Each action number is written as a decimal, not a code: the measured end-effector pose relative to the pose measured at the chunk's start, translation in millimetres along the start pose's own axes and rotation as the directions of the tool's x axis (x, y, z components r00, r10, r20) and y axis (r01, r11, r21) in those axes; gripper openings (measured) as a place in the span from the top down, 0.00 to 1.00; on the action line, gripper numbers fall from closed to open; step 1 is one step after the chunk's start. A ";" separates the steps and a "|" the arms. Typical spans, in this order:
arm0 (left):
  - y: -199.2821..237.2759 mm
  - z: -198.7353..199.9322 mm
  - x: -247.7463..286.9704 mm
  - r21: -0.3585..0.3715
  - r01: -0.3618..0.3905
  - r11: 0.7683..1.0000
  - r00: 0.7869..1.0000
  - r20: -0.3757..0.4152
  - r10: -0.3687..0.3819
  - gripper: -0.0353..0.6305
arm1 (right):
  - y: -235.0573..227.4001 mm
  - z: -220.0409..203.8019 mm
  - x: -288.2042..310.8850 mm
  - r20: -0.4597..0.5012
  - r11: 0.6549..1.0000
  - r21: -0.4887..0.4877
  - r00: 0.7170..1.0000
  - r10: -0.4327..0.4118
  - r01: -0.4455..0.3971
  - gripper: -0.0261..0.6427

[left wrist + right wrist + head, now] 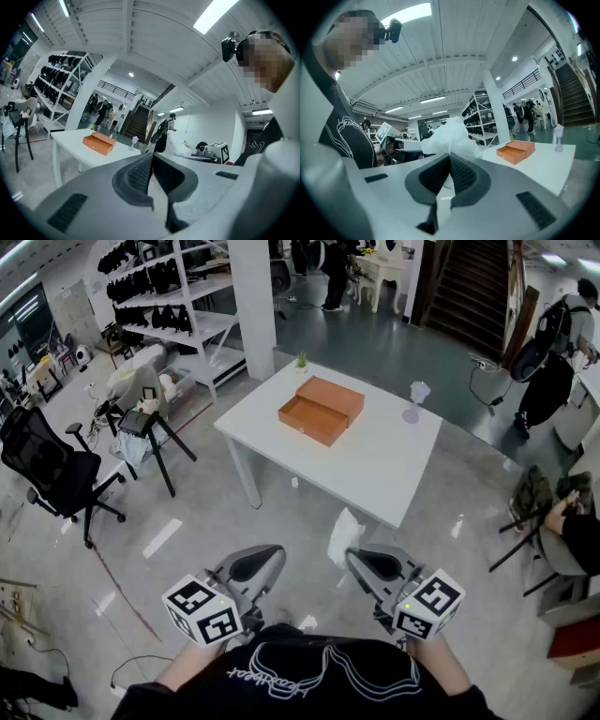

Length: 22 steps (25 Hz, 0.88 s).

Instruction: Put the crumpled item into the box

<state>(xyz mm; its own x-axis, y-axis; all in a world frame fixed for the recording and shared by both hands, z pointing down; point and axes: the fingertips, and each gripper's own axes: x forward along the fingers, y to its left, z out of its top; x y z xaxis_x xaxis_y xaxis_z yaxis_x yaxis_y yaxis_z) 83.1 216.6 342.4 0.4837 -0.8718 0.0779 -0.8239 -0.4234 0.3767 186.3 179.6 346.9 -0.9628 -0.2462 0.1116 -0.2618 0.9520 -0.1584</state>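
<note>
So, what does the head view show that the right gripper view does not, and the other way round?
Only the head view shows the black office chair, the right gripper's own marker cube, and the white table seen whole from above.

Only the right gripper view shows the right gripper up close, its jaws shut on the crumpled item, and the camera on the person's head.

Both show the open orange box on the table, the clear glass near it, and the white crumpled item sticking out of the right gripper.

A white table [375,470] stands on the floor [202,512]. It carries an orange box [321,410], a small plant [302,360] and a glass [417,400]
</note>
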 end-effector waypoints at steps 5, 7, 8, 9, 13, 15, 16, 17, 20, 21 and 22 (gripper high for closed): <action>-18.8 11.2 -11.0 0.035 0.009 0.999 1.000 0.021 -0.010 0.94 | 13.1 12.9 -12.9 0.023 1.000 -0.007 1.000 -0.002 0.002 0.96; -22.9 13.5 -12.6 0.041 0.006 0.999 1.000 0.028 -0.007 0.94 | 14.6 16.3 -17.4 0.030 1.000 -0.015 1.000 0.000 0.000 0.95; -23.7 13.6 -13.2 0.042 0.004 0.999 1.000 0.030 -0.005 0.94 | 14.6 17.0 -18.5 0.032 1.000 -0.018 0.999 0.000 0.000 0.96; -23.7 13.1 -13.7 0.043 0.002 0.999 1.000 0.031 -0.003 0.94 | 14.4 16.7 -18.8 0.033 1.000 -0.020 0.999 0.000 0.000 0.96; -18.2 10.2 -11.8 0.036 0.000 0.999 1.000 0.029 -0.001 0.94 | 9.7 10.6 -15.1 0.018 1.000 -0.010 1.000 -0.005 0.005 0.95; -14.1 11.7 -8.1 0.032 0.003 0.999 0.999 0.033 -0.004 0.94 | 5.0 9.0 -11.0 0.012 1.000 -0.004 1.000 -0.008 0.008 0.95; -11.3 12.2 -5.5 0.031 0.004 1.000 0.999 0.033 -0.005 0.94 | 1.7 8.5 -8.5 0.011 1.000 -0.001 1.000 -0.011 0.011 0.95; -7.9 12.0 -2.5 0.029 0.006 1.000 0.999 0.033 -0.007 0.94 | -2.1 7.8 -5.7 0.010 1.000 0.000 1.000 -0.014 0.014 0.95; 6.1 10.1 7.6 0.020 0.011 1.000 1.000 0.024 -0.011 0.94 | -16.7 3.3 4.6 0.000 1.000 0.005 1.000 -0.028 0.028 0.95; 11.4 9.5 11.4 0.016 0.013 1.000 1.000 0.021 -0.013 0.94 | -22.2 1.3 8.2 -0.005 0.999 0.009 0.999 -0.034 0.034 0.95; 16.8 9.0 15.6 0.011 0.017 1.000 1.000 0.017 -0.017 0.94 | -27.7 -0.5 11.8 -0.009 0.999 0.014 0.999 -0.040 0.040 0.95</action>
<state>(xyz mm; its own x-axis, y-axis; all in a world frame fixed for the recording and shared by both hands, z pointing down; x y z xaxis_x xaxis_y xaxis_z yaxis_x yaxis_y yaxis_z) 74.2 193.6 341.6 0.4922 -0.8687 0.0555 -0.8189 -0.4405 0.3678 182.2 150.4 353.0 -0.9508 -0.2827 0.1270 -0.3015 0.9386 -0.1675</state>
